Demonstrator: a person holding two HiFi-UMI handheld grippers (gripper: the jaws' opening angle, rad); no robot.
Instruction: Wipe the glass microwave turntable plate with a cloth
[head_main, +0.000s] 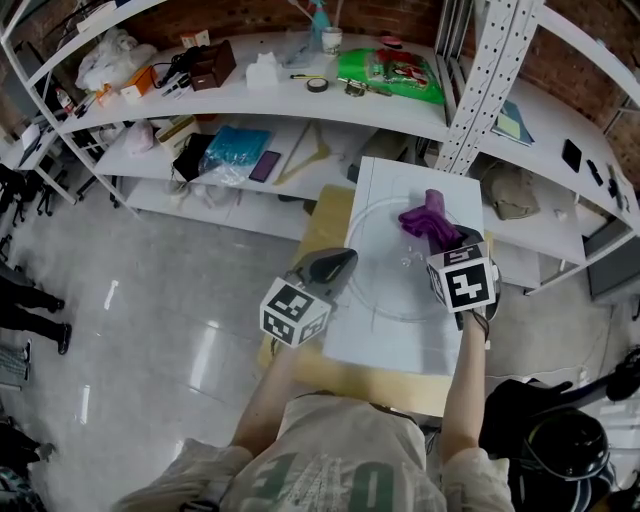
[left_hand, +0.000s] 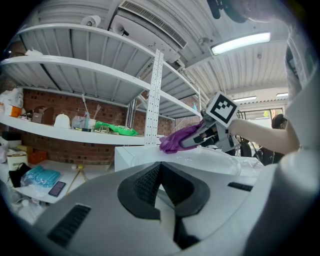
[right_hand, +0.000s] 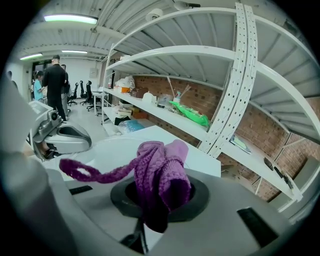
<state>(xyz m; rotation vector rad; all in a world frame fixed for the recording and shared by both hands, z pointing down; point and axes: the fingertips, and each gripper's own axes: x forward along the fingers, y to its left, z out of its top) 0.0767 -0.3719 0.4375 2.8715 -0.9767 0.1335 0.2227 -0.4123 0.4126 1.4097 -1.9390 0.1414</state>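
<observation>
- A person stands over a white bench (head_main: 400, 345) where the glass plate (head_main: 385, 285) lies flat. Its clear rim shows as a faint ring on the bench top.
- The right claw (head_main: 447, 238) is clamped on a purple cloth (head_main: 428, 218). Its own view shows the knitted bundle bunched between the jaws, with one loose loop trailing out to the left.
- The cloth sits over the far right part of the plate, at or just above the glass. Whether it presses on the surface cannot be told.
- The left claw (head_main: 338, 263) points at the left rim of the plate. Its own view shows the jaws together with nothing between them, and the plate lying just ahead of the tips.
- The head view does not show whether the left claw touches the rim, though it looks placed to steady the plate from that side.
- The wiping step appears to be in hand, with the cloth at one part of the plate and most of the glass toward the left rim yet to be covered.
- The next move likely calls for the right claw to press the cloth flat and sweep it across the plate toward the left rim. It needs a firm clamp so the bundle does not slip out.
- The smooth plate could slide on the bench under the push, so the left claw would do well to brace the rim.
- Shelves (head_main: 300, 95) crowded with odds and ends stand beyond the plate's far side.
</observation>
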